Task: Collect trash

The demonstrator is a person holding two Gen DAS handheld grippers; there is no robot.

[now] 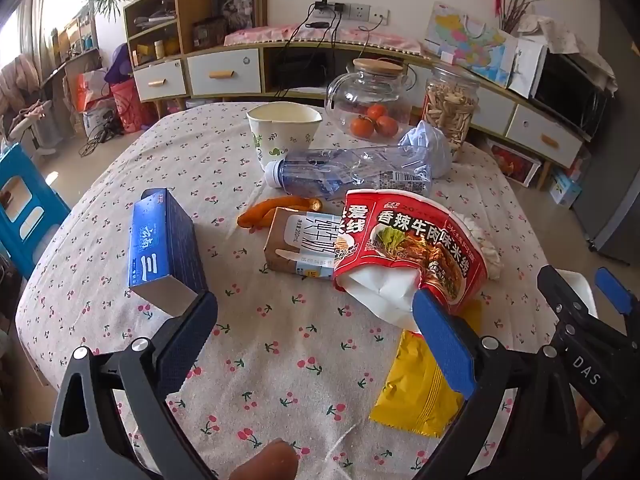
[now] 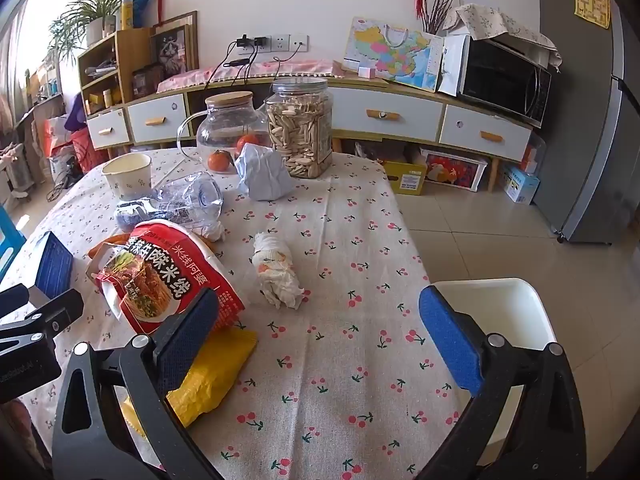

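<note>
Trash lies on the cherry-print tablecloth (image 1: 280,360). A crushed red noodle cup (image 1: 412,240) lies beside a milk carton (image 1: 300,244), an orange peel (image 1: 276,210), a crushed plastic bottle (image 1: 352,172) and a blue box (image 1: 160,244). A yellow packet (image 1: 416,388) lies by my open, empty left gripper (image 1: 316,312). In the right wrist view my right gripper (image 2: 320,312) is open and empty, with a crumpled tissue (image 2: 276,272) ahead, the noodle cup (image 2: 168,272) and yellow packet (image 2: 212,376) to its left. A white bin (image 2: 516,312) stands off the table's right edge.
A paper cup (image 1: 284,128), a glass teapot (image 1: 368,96) with oranges, a jar of seeds (image 2: 300,128) and a crumpled blue bag (image 2: 260,176) stand at the table's far side. A low cabinet (image 2: 384,116) runs along the wall. A blue stool (image 1: 24,208) stands left.
</note>
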